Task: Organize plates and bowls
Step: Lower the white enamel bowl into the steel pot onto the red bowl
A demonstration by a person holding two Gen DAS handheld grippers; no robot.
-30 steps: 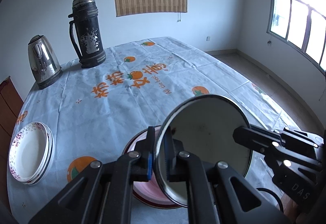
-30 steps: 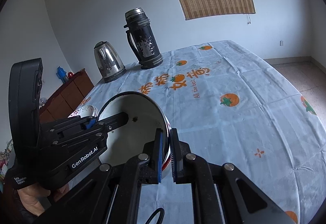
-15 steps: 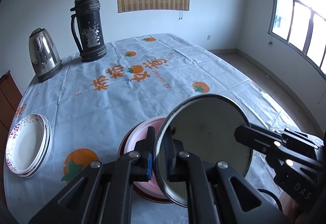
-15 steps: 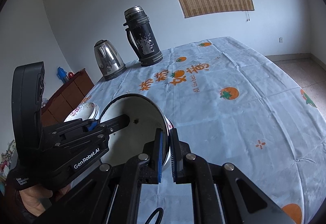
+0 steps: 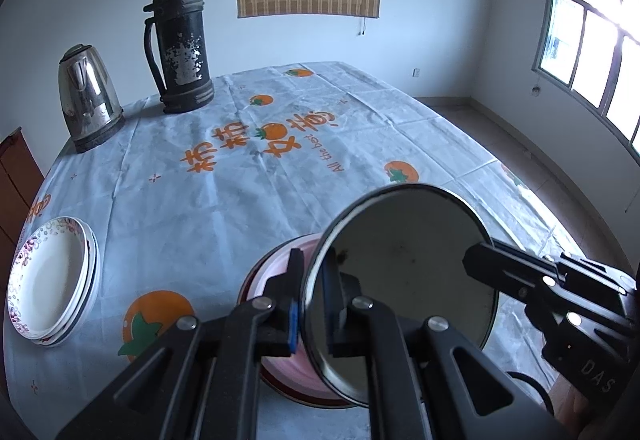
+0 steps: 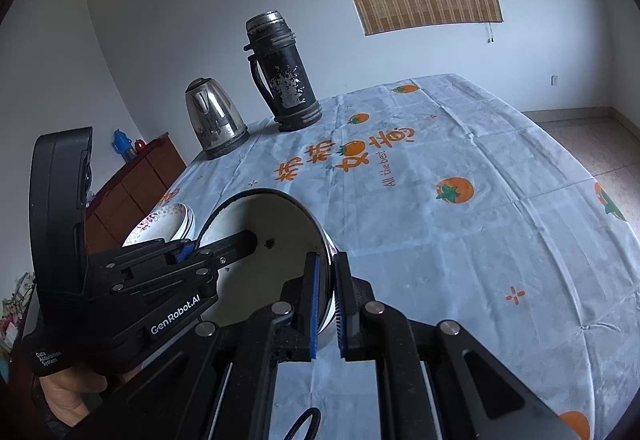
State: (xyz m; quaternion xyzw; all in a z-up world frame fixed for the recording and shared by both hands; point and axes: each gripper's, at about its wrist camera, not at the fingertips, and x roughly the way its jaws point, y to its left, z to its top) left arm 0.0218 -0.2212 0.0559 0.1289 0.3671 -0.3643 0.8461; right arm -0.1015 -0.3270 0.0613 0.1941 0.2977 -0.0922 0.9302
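Observation:
Both grippers hold one white enamel bowl with a dark rim (image 5: 404, 272), tilted on edge above the table. My left gripper (image 5: 310, 304) is shut on its left rim. My right gripper (image 6: 326, 304) is shut on its right rim; the bowl's white inside (image 6: 264, 236) faces the right wrist view. The right gripper also shows in the left wrist view (image 5: 536, 276). Under the bowl sits a pink dish with a red rim (image 5: 276, 272), mostly hidden. A stack of white flowered plates (image 5: 52, 276) lies at the table's left edge, also in the right wrist view (image 6: 168, 220).
A steel kettle (image 5: 86, 96) and a tall black thermos (image 5: 180, 44) stand at the table's far left. The table has a pale blue cloth with orange prints (image 5: 280, 144). A wooden cabinet (image 6: 136, 180) stands left of the table. Windows (image 5: 592, 52) are on the right wall.
Both grippers and the bowl have drifted slightly forward over the table; the pink dish and plate stack sit lower and nearer in view. The grips have not changed.

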